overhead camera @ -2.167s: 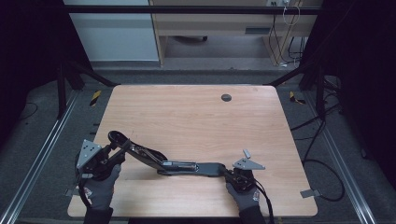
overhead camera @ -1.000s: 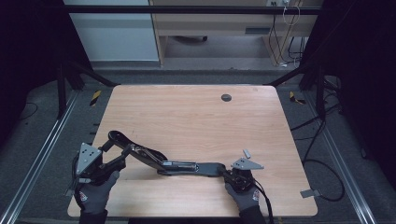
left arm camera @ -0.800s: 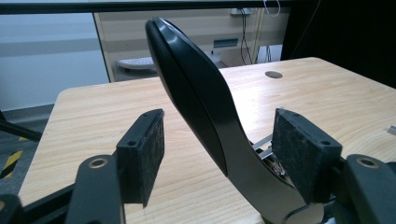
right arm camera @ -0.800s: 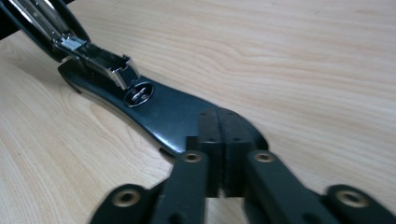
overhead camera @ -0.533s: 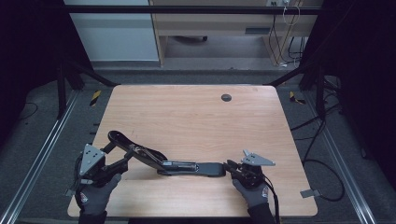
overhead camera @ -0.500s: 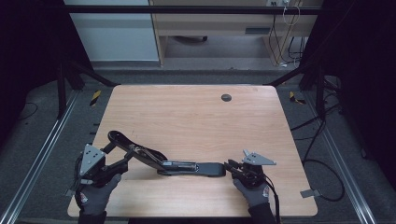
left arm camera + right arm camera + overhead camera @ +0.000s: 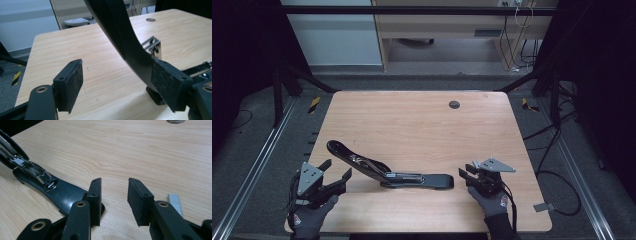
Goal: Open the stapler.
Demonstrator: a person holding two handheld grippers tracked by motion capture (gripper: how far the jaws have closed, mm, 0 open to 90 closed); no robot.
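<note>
Right gripper point(image 7: 467, 175): backing off the stapler's base end since the earlier frames, its jaws having just been opening; they are now standing apart with nothing between them, clear of the base tip.
Left gripper point(image 7: 338, 174): drawing back toward the near-left corner compared with a second ago, jaws having just been opening a little; they are standing apart, not pressing on anything.
Left hand point(image 7: 309, 217): gloved, coming in at the near-left edge of the table point(image 7: 412, 120), pointing its gripper forward and to the right, toward the stapler's raised arm.
Right hand point(image 7: 492, 200): gloved, coming in at the near-right edge, pointing its gripper to the left, toward the base tip.
Left gripper view: the stapler's black arm point(image 7: 120, 32) is rising between the two pads and passing just behind the right pad point(image 7: 170, 85); whether it is touching that pad I cannot tell.
Right gripper view: the base point(image 7: 62, 195) is lying just beyond the left pad point(image 7: 96, 197); a strip of staples point(image 7: 175, 203) is lying on the wood beside the right jaw.
Stapler point(image 7: 387, 172): lying hinged open on the near half of the table, between the two grippers; long axis running left to right, base flat and pointing right, arm slanting up and away to the far left.
Far side: a dark round grommet point(image 7: 454, 104) is sitting in the tabletop near the far edge.
</note>
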